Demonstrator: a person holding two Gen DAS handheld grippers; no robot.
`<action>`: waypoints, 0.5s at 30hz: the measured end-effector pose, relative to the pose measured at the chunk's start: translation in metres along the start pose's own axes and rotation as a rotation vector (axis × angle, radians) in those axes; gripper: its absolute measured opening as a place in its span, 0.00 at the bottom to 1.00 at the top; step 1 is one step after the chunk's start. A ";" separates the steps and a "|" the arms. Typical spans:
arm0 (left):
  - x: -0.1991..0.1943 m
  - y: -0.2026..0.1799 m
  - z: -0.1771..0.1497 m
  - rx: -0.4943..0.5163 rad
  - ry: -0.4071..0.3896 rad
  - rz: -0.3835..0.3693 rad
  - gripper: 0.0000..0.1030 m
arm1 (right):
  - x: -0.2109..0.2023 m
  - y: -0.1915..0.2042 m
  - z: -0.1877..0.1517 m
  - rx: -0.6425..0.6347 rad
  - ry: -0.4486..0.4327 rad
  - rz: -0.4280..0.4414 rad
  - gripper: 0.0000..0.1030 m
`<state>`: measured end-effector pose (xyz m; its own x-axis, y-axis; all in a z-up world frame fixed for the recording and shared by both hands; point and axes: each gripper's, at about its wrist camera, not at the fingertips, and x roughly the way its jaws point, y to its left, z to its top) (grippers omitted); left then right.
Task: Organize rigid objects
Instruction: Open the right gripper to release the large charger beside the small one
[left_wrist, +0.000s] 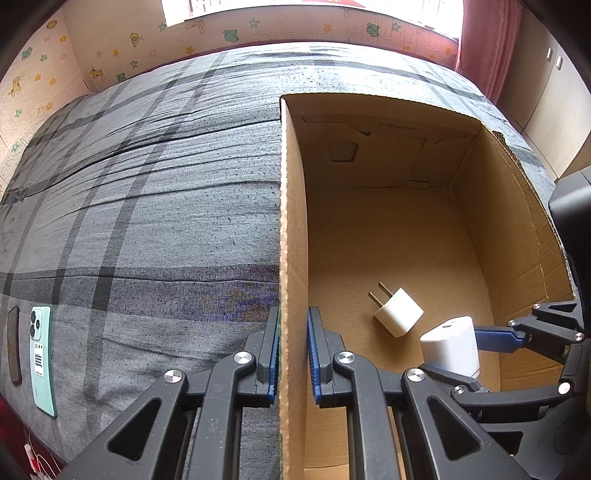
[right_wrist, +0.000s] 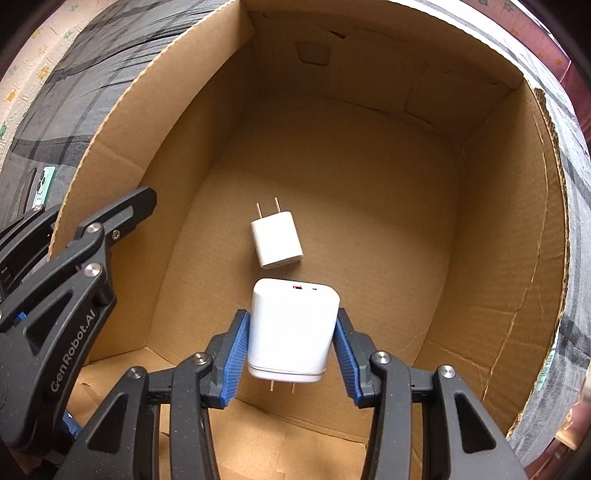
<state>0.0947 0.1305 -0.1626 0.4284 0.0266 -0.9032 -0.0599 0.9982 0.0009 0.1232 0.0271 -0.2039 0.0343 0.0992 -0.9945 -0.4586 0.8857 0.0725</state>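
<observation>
Our right tongs (right_wrist: 291, 354) were clenched on the large white charger (right_wrist: 291, 332), blue pads pressed against its two flat sides, prongs pointing back toward us and the port face forward, the whole thing hanging just above the floor of the cardboard box (right_wrist: 480, 240). We judged it a hard, smooth plastic block, light but a little slippery, so the broad flat sides were the right place to hold it, well clear of the thin prongs, which could bend. Our left tongs (left_wrist: 293, 350) were clamped on the box's near wall, pads on either side of the cardboard, steadying it. Just beyond the held charger, the small white plug (right_wrist: 277, 240) lay on the box floor, apart from it. Outside the box, on the grey plaid bed (left_wrist: 147, 203), a mint-green phone (left_wrist: 42, 354) lay beside a dark slim object (left_wrist: 14, 343).
</observation>
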 end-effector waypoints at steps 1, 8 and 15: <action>0.000 0.000 0.000 0.001 0.000 0.001 0.14 | 0.001 0.001 0.001 0.000 0.006 0.002 0.47; 0.000 -0.001 0.000 0.002 0.000 0.007 0.14 | 0.004 -0.003 0.003 0.002 -0.008 0.009 0.47; 0.001 0.001 0.000 0.001 0.001 0.007 0.14 | -0.005 -0.002 -0.003 -0.027 -0.045 -0.023 0.61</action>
<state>0.0956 0.1313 -0.1636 0.4269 0.0333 -0.9037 -0.0616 0.9981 0.0077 0.1215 0.0238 -0.1989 0.0850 0.1003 -0.9913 -0.4810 0.8755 0.0474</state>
